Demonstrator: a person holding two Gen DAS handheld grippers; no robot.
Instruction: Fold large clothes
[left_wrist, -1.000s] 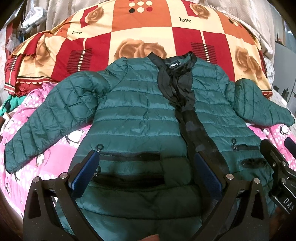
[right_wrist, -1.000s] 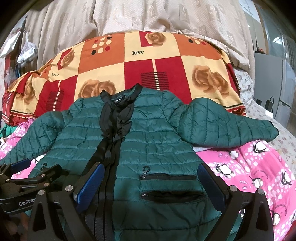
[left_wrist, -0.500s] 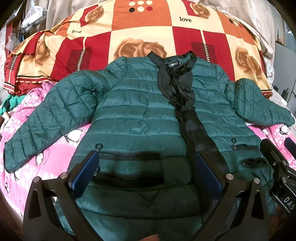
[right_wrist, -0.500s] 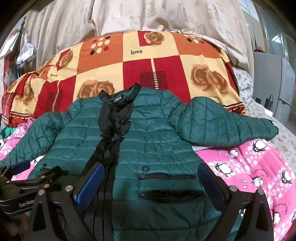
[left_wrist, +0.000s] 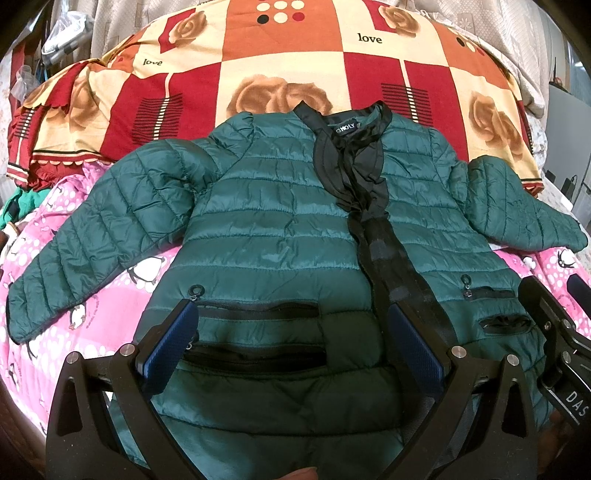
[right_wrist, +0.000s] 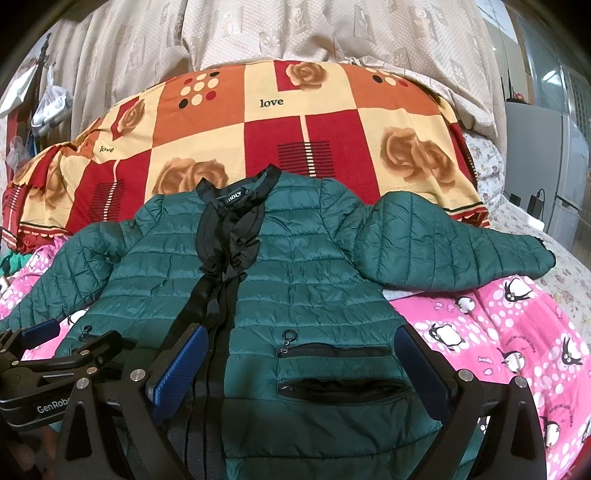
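Observation:
A dark green quilted jacket (left_wrist: 273, 229) (right_wrist: 306, 280) with black collar and placket lies face up on the bed, both sleeves spread outward. My left gripper (left_wrist: 291, 332) hangs open over its lower left front, above the zip pockets. My right gripper (right_wrist: 299, 358) hangs open over the lower right front, its fingers either side of the pocket (right_wrist: 340, 386). Nothing is held between either pair of blue pads. Each gripper shows at the edge of the other's view: the left gripper (right_wrist: 55, 354) and the right gripper (left_wrist: 554, 332).
A pink penguin-print sheet (right_wrist: 517, 332) (left_wrist: 74, 302) covers the bed under the jacket. A red, orange and cream rose-patterned blanket (left_wrist: 295, 66) (right_wrist: 295, 122) is heaped behind the collar. Beige curtains (right_wrist: 295, 29) hang at the back, and a grey appliance (right_wrist: 546, 147) stands at the right.
Both views have risen and drawn back very slightly from the jacket. The jacket has not moved and both grippers stay open.

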